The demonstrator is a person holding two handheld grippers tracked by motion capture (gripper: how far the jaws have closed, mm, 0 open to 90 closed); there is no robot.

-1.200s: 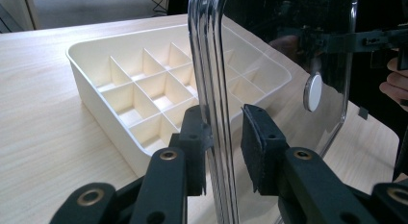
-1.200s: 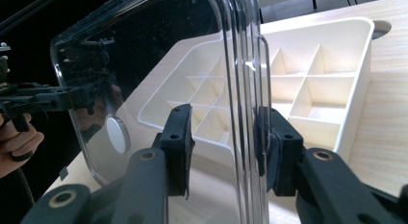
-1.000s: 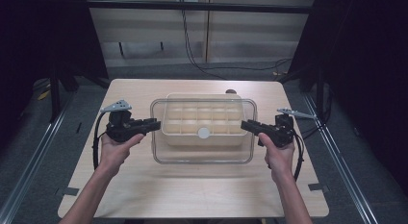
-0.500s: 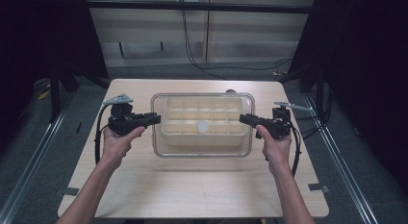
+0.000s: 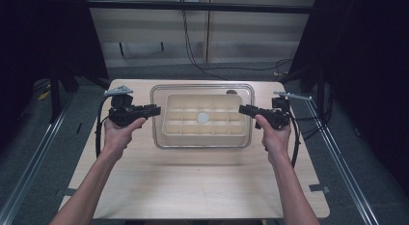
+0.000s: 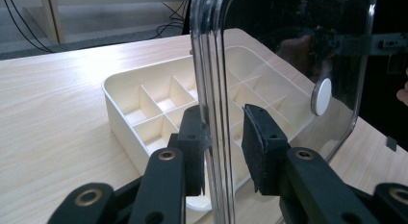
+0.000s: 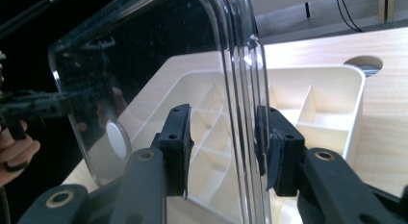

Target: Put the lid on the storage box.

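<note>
- The left gripper (image 5: 153, 109), at centre left of the high view, pinches the left rim of the clear lid (image 5: 202, 90); in its own view the 2 pads clamp that edge.
- The right gripper (image 5: 245, 109), at centre right, has the right rim between its jaws; whether both pads press, I cannot tell.
- The lid hangs over the cream compartment tray (image 5: 202, 119) on the table (image 5: 202, 186).

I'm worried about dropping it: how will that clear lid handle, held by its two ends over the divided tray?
The clear lid looks rigid: its rim stays straight between the left gripper and the right gripper. Its glossy edge probably slips easily in the pads. Thin and see-through, it is likely light.
</note>
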